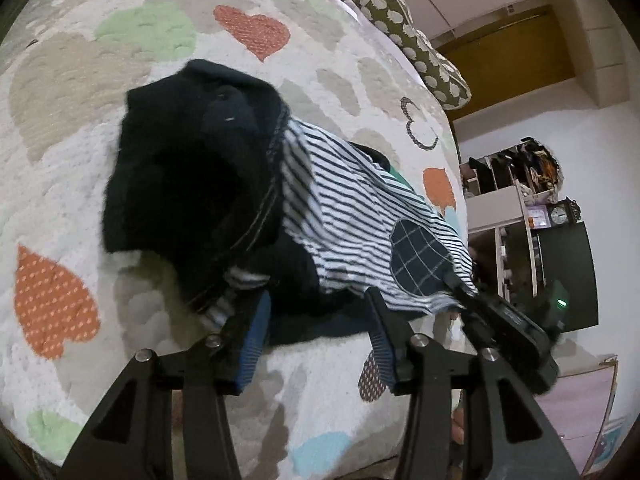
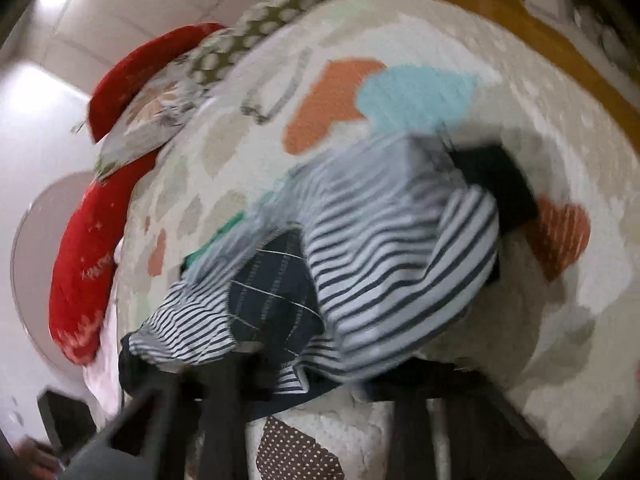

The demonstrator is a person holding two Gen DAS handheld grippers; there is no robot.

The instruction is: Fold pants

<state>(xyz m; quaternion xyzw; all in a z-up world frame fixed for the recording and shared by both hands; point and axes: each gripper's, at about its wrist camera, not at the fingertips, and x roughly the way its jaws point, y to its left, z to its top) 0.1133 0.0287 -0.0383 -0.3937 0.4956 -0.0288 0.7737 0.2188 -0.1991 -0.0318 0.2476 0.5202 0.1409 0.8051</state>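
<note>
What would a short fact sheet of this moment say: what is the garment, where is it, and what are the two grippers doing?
garment: striped pants with a dark checked patch, bunched, not yet neatly folded
other cloth: black fabric heaped on the far end
surface: heart-patterned bedspread
left gripper: open, its fingers on either side of the near dark hem
right gripper: at the striped corner; whether it is clamped is unclear
background: polka-dot pillow, red cushion
image quality: right wrist view is motion-blurred
</note>
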